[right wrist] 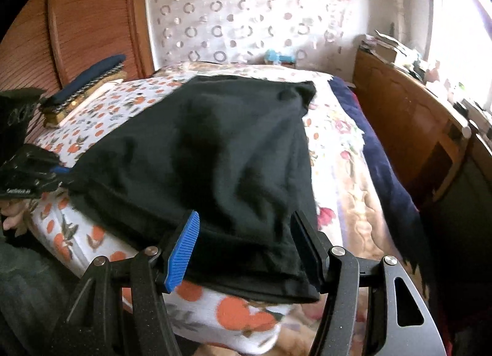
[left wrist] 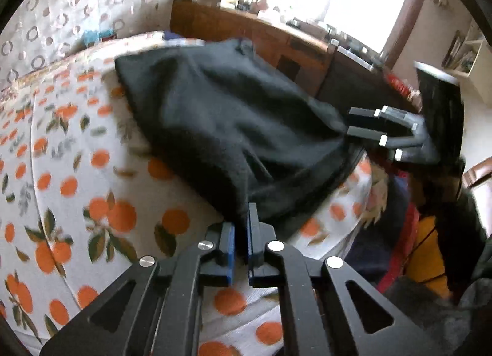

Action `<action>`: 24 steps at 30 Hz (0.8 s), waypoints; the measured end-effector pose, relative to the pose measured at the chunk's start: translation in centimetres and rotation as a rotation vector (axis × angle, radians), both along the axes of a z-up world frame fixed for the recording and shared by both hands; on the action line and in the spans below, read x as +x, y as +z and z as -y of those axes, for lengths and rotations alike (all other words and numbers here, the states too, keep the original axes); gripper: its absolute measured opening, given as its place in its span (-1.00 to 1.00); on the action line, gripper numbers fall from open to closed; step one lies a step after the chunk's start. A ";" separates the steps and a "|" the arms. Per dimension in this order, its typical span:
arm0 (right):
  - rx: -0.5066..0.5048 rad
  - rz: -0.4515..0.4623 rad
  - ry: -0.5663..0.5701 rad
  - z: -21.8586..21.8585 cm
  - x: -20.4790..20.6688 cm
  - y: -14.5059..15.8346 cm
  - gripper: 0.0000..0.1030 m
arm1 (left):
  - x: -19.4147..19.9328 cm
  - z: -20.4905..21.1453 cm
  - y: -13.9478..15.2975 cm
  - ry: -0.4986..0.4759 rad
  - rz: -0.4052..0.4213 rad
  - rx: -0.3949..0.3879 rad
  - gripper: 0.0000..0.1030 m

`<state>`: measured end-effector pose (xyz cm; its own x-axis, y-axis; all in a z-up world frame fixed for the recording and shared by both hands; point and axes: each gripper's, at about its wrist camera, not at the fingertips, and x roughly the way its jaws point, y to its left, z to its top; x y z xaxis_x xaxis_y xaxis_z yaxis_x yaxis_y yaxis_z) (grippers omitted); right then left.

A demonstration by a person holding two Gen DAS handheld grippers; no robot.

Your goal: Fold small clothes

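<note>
Wardrobe (right wrist: 92, 17): a brown wooden front is standing at the far left of the right wrist view, behind the bed.
Stack (right wrist: 86, 91): folded items, a dark blue one on top, are lying on the bed's far left corner.
Bed cover (left wrist: 61, 171): a white sheet printed with oranges and leaves is covering the bed under the garment.
Left tongs (left wrist: 240, 251): the blue-padded fingers are standing narrow, pinching the near edge of the black cloth between them.
Black garment (right wrist: 215, 156): it is lying spread on the orange-print cover, reaching from the far side of the bed to its near edge; its near hem is hanging slightly over that edge in the right wrist view.
Right tongs (right wrist: 246, 248): the fingers are standing wide, one on each side of the garment's near corner, the cloth lying between them; the pads are not pressing on it.
Floral blanket (right wrist: 347, 171): it is lying to the right of the garment, with a dark blue cloth beside it.
Dresser (right wrist: 415, 128): a wooden piece with clutter on top is standing at the right, under a bright window.
</note>
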<state>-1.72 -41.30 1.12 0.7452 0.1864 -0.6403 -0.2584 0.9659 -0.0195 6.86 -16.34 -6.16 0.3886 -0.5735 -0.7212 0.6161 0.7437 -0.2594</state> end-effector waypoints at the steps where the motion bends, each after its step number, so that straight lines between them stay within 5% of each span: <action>1: 0.007 0.007 0.024 -0.5 -0.2 0.0 0.23 | 0.1 0.0 0.7 0.002 0.007 -0.019 -0.88; 11: 0.000 0.018 0.191 -4.6 -1.5 -0.5 0.44 | 2.5 1.2 7.3 0.028 0.121 -0.107 -0.88; 19: -0.099 0.001 0.059 -1.1 1.1 -1.9 0.40 | 4.0 -0.1 7.6 0.079 0.132 -0.132 -0.88; 20: -0.101 -0.001 0.053 -0.5 1.3 -1.9 0.27 | 4.3 -0.3 7.6 0.081 0.130 -0.133 -0.88; 22: -0.103 0.007 0.053 0.4 1.8 -1.5 -0.54 | 4.9 -0.7 7.5 0.090 0.128 -0.141 -0.88; 24: -0.089 0.036 0.066 1.3 2.5 -0.2 -0.77 | 5.8 -0.9 7.7 0.106 0.135 -0.140 -0.88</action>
